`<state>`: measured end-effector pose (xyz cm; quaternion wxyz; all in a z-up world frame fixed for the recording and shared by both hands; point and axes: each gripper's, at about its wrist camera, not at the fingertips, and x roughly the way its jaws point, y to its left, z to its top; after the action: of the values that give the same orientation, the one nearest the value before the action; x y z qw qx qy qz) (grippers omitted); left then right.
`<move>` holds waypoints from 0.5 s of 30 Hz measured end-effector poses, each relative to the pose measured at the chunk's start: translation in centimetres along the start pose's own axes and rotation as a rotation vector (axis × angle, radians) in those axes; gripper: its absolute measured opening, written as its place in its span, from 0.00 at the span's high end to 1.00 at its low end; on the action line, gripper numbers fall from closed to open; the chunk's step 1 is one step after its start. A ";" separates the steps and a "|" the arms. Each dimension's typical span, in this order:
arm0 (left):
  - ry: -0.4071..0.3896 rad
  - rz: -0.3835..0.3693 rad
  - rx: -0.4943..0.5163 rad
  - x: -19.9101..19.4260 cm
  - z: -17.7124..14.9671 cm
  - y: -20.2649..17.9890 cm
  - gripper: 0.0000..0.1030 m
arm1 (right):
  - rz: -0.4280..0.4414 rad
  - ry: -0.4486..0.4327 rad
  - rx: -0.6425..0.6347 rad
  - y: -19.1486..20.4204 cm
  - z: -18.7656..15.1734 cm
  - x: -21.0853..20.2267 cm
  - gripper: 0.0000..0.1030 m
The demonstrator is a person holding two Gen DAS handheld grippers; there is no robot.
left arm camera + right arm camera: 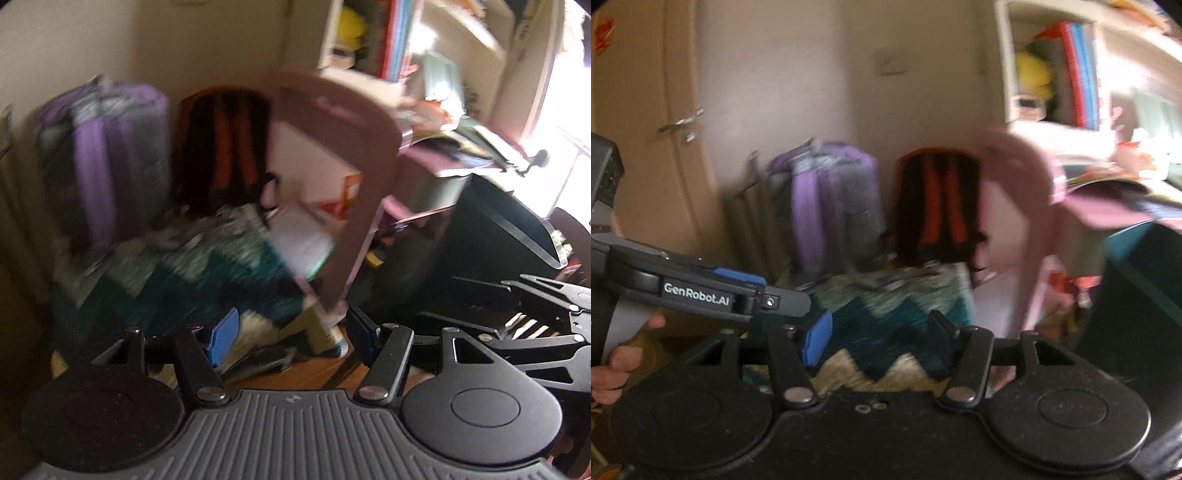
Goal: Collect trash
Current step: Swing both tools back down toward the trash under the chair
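- Left wrist view: the left claw (293, 332) stands with its fingers apart and nothing between them, one tipped with a blue pad (223, 336) and the other dark.
- Straight beyond the claw lies a zigzag rug (207, 273) in teal, white and tan; the picture is motion-blurred.
- A pink chair (354, 155) with an arched back stands at the rug's right edge, and a white and orange paper (314, 225) shows through the chair's open back. Whether it is trash I cannot tell.
- Behind the rug, against the wall, stand a purple and grey bag (107, 158) and a black backpack (225, 147) with orange straps, side by side.
- Right of the chair is a dark bin (502, 229) with something pale inside its open rim; the right claw (480, 299) reaches in just beside the bin.
- Right wrist view: the right claw (879, 339) is also spread wide and empty, held over the same rug (894, 306).
- Left of the rug the left gripper (713, 291), marked GenRobot.AI, enters, held by a hand (617, 365).
- Behind the rug stand the purple bag (827, 206) and the backpack (938, 206); the pink chair (1027, 177) is right of them.
- Far left of the rug, a wooden door (646, 147) with a metal handle.
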<state>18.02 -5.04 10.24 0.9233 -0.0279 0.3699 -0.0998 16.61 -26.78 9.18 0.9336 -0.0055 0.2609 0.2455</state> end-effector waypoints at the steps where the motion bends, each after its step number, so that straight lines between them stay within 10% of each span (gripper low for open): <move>1: 0.006 0.014 -0.011 0.1 -0.8 1.0 0.38 | 0.016 0.013 -0.013 0.8 -0.4 0.9 0.44; 15: 0.095 0.158 -0.116 8.0 -9.8 11.2 0.23 | 0.132 0.255 -0.058 6.2 -10.7 15.3 0.44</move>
<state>18.75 4.47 -3.75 0.9065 -0.0472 0.4195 -0.0066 19.97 -15.83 -6.84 0.8742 -0.0462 0.3698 0.3112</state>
